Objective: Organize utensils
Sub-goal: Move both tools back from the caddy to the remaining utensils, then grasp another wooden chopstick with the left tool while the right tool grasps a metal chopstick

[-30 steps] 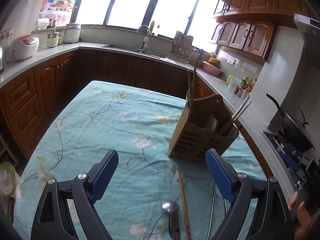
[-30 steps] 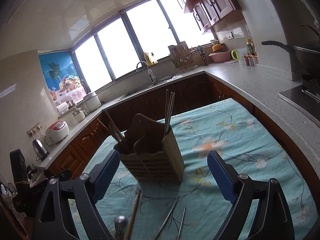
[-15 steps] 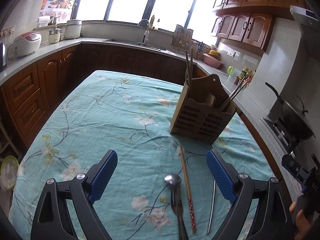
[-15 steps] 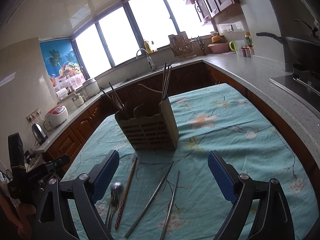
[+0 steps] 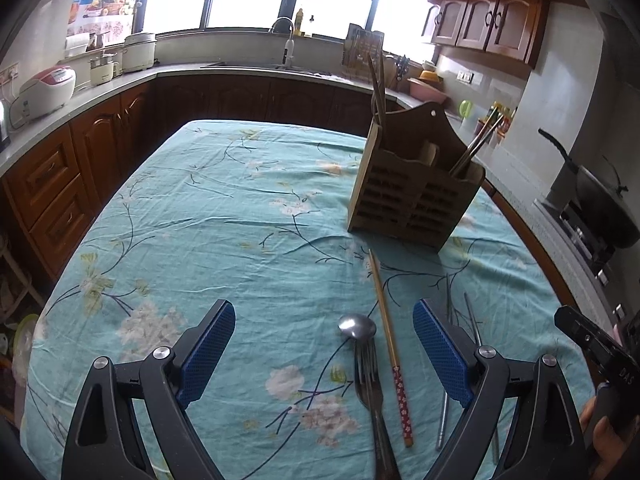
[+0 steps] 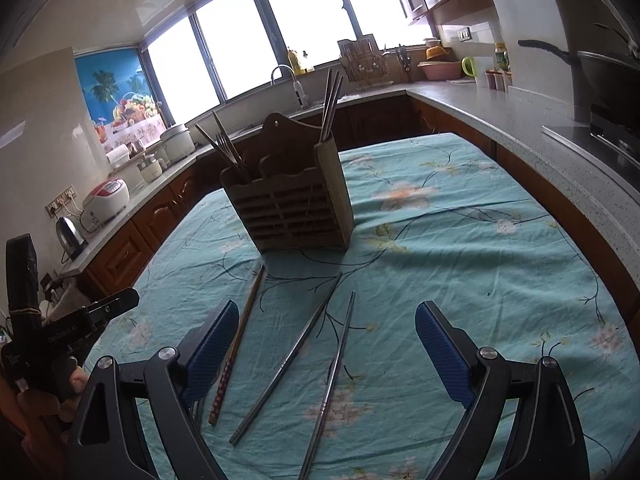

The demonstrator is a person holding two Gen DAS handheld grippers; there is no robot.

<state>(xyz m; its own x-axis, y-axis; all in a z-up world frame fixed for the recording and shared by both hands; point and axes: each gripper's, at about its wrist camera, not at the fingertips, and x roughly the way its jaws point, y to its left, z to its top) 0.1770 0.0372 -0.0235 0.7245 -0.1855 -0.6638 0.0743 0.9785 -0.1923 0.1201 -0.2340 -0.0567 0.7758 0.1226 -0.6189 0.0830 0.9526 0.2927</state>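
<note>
Utensils loose on the counter (image 5: pixel 240 208), before the wooden holder (image 5: pixel 412 200).
I see left tool (image 5: pixel 324 350) and right tool (image 6: pixel 326 346) both wide open, empty, above spoon (image 5: pixel 357 326), fork (image 5: pixel 370 376), chopsticks (image 6: pixel 294 354).

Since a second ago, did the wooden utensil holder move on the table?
No. The wooden utensil holder sits on the same flower-pattern spot of the tablecloth; only the cameras shifted.

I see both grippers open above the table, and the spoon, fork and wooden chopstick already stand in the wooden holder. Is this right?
Not quite. In the left wrist view the spoon, fork and wooden chopstick lie flat on the tablecloth, in front of the wooden holder. Both grippers are open.
</note>
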